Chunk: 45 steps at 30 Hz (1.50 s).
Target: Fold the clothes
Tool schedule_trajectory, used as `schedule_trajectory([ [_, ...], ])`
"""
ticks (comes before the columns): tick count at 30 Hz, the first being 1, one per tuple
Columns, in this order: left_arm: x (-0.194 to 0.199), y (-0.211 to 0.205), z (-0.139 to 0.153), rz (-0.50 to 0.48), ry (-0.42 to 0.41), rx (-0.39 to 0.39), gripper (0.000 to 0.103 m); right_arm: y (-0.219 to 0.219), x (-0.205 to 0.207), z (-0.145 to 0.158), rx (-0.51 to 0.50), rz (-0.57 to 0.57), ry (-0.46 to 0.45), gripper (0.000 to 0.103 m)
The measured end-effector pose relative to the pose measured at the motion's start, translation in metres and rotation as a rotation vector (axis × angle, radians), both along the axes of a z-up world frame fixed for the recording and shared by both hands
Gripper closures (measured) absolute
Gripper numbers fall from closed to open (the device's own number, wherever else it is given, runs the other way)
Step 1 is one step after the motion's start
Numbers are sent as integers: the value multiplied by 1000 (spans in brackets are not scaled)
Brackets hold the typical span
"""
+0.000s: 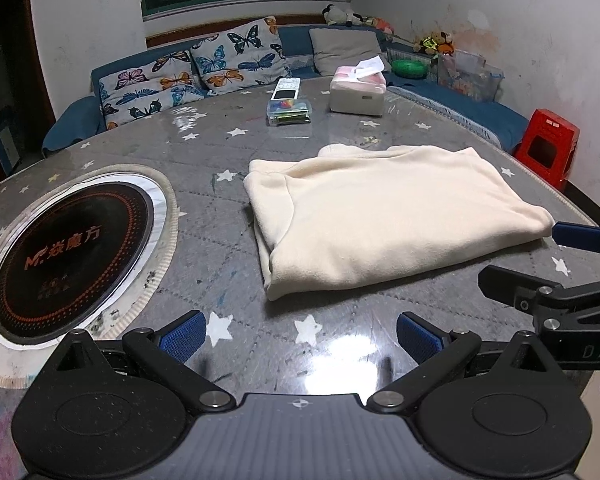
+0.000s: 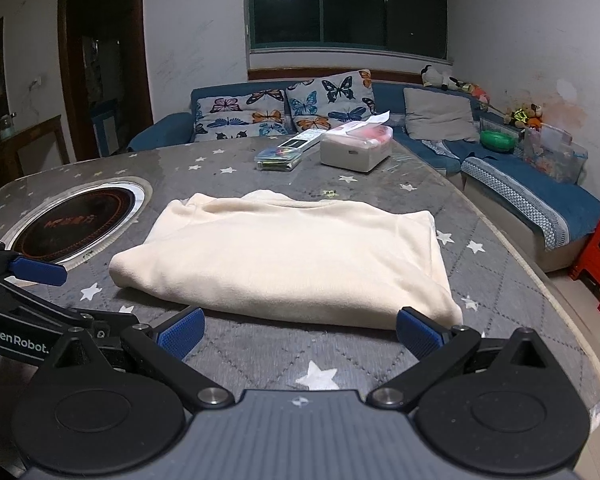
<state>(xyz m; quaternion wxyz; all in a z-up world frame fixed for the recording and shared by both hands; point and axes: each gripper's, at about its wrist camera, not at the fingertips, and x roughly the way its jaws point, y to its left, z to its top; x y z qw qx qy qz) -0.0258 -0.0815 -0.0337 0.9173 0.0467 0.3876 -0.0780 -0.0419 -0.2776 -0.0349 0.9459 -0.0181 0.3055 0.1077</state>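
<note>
Both pairs of fingers stand wide apart and hold nothing: your left gripper (image 1: 300,336) hovers over the bare surface (image 1: 204,152), and your right gripper (image 2: 300,334) sits just before the near edge of the cream garment (image 2: 292,256). That garment lies in the middle, already folded into a thick, neat packet, with the round cooker plate (image 1: 72,256) on its left side. I judge the folding nearly finished; perhaps one more fold or only a smoothing is left for you.
</note>
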Motion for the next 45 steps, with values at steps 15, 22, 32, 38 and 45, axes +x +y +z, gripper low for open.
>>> schedule_trajectory([
  [15, 14, -2, 4, -4, -3, 3, 0, -4, 11, 4, 4, 10, -5, 0],
  [22, 15, -3, 5, -5, -4, 3, 0, -5, 12, 4, 3, 10, -1, 0],
  [32, 18, -3, 6, -1, -10, 1, 0, -5, 14, 6, -3, 11, -9, 0],
  [38, 20, -3, 5, -2, -10, 0, 0, -5, 16, 6, -6, 11, -7, 0],
  [45, 23, -4, 7, -5, -14, -2, 0, -6, 19, 7, -6, 7, -11, 0],
])
